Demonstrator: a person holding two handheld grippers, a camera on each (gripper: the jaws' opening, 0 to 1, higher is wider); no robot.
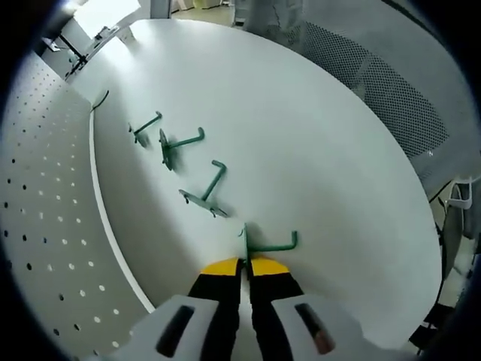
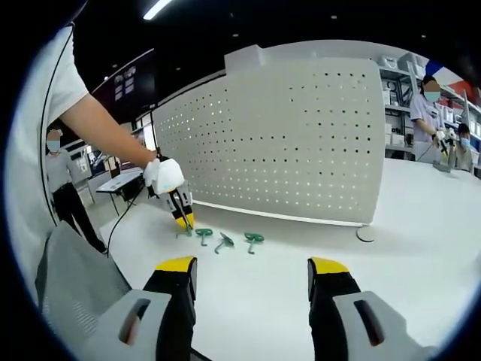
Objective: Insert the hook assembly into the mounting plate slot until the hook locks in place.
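Several green hook assemblies lie in a row on the white table. The nearest green hook (image 1: 274,245) stands with its flat end between the yellow tips of my left gripper (image 1: 246,263), which is shut on it low over the table. The others (image 1: 207,192) (image 1: 180,143) (image 1: 143,128) lie farther along the foot of the white perforated mounting plate (image 1: 45,210). In the right gripper view the left gripper (image 2: 183,218) points down at the row's left end, with three hooks (image 2: 204,235) (image 2: 223,242) (image 2: 253,239) beside it, in front of the plate (image 2: 285,143). My right gripper (image 2: 252,274) is open and holds nothing, well short of them.
The white table (image 1: 316,173) stretches wide to the right of the hooks. A small round white disc (image 2: 366,234) lies by the plate's right corner. A person's arm (image 2: 105,128) holds the left gripper. Other people stand at the far left (image 2: 64,180) and far right (image 2: 428,113).
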